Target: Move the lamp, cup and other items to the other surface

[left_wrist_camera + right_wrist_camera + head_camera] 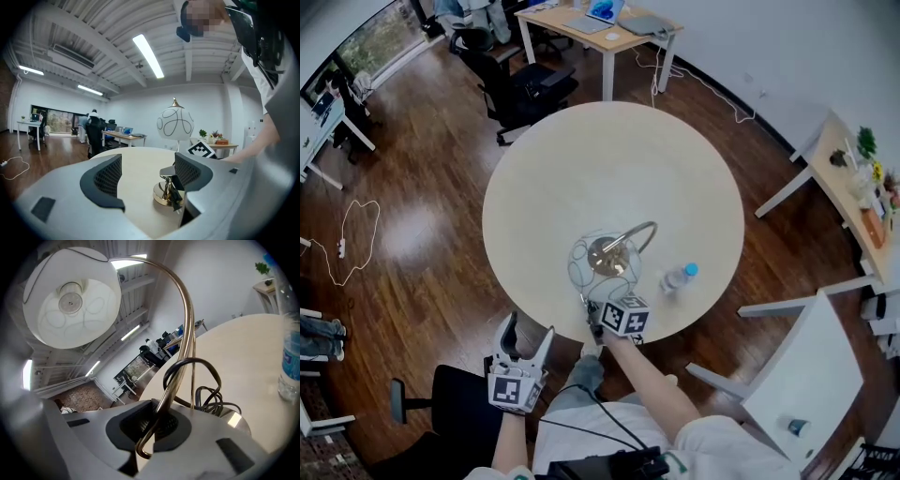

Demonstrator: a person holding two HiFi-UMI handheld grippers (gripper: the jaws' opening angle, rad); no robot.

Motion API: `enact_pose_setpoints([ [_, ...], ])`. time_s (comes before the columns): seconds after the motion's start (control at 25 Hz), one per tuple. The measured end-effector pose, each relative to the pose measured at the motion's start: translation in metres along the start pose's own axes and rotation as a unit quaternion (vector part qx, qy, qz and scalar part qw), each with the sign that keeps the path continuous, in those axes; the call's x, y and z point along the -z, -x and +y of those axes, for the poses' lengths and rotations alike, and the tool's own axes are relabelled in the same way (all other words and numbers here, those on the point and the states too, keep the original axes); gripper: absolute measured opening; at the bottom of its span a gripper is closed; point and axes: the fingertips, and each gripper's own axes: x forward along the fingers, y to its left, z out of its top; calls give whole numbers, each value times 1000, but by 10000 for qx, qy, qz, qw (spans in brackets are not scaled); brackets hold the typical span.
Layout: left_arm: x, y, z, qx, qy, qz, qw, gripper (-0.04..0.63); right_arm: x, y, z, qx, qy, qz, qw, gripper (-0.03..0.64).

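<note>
A table lamp stands near the front edge of the round beige table. It has a white globe shade with black lines, a curved brass stem and a brass base. My right gripper is shut on the stem's lower end, beside the coiled black cord; the shade hangs overhead. A clear water bottle with a blue cap stands to the right of the lamp. My left gripper is open and holds nothing, just off the table's near edge, facing the lamp's shade.
A white side table with a small object stands at the lower right. Black office chairs and a desk with a laptop are beyond the table. A black chair sits at the lower left.
</note>
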Motion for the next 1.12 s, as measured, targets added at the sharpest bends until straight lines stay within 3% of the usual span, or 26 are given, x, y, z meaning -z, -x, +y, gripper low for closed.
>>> enact_pose_setpoints([
  [0.24, -14, 3, -4, 130, 3, -226, 9997, 350, 1, 50, 39, -159, 374, -40, 9992, 6],
  [0.52, -26, 3, -23, 395, -36, -420, 9983, 350, -22, 118, 56, -283, 146, -302, 9990, 6],
  [0.72, -28, 2, -45, 694, 26, -438, 9966, 350, -36, 174, 52, -113, -180, -711, 9972, 6],
  [0.92, -45, -24, -102, 1521, -218, -478, 9870, 350, -52, 236, 31, 310, -615, -1209, 9903, 6],
  [1.12, -66, -49, -196, 2577, -222, -527, 9645, 350, -57, 316, -9, 990, -742, -1808, 9757, 6],
])
